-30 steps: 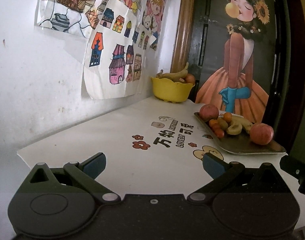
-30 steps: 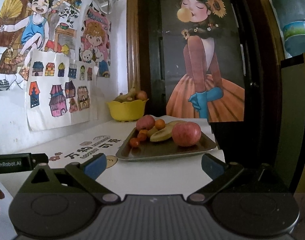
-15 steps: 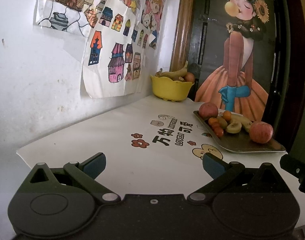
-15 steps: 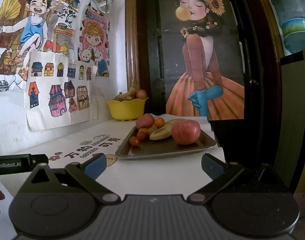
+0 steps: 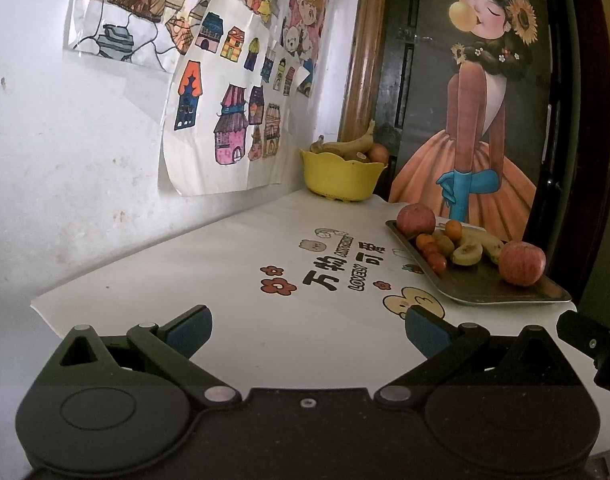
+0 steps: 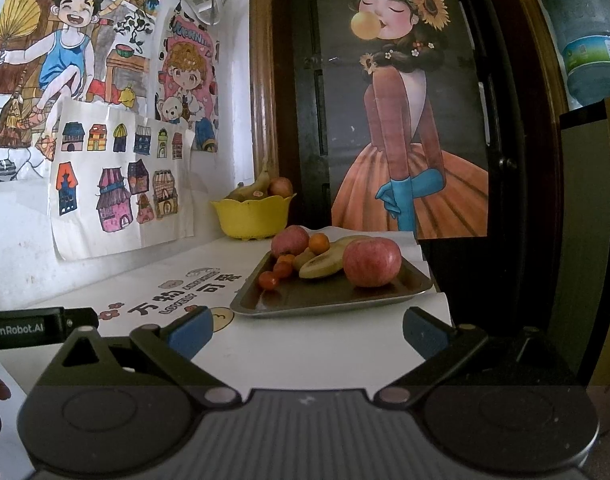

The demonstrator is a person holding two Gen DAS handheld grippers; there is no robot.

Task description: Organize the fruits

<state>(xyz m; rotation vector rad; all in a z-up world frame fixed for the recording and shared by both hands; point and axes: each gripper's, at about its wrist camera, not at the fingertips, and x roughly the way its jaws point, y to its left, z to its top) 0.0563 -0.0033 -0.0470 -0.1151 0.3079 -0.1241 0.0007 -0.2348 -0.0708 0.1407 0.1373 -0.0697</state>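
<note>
A metal tray [image 6: 333, 298] [image 5: 477, 288] on the white table holds two red apples [image 6: 372, 261] [image 5: 522, 263], a banana [image 6: 325, 262], small oranges [image 6: 318, 243] and small red tomatoes [image 6: 268, 280]. A yellow bowl [image 6: 252, 216] [image 5: 341, 178] at the back holds a banana and a round fruit. My right gripper [image 6: 307, 330] is open and empty, short of the tray's front edge. My left gripper [image 5: 307, 326] is open and empty over the printed tablecloth, left of the tray.
The wall with drawings [image 5: 225, 120] runs along the left. A dark door with a painted girl [image 6: 405, 120] stands behind the table. The table's right edge [image 6: 441, 296] drops off beside the tray. A water bottle [image 6: 585, 32] stands at the upper right.
Both grippers have drifted slightly forward and lower toward the table; the tray looks a little nearer. The jaws have stayed open.
</note>
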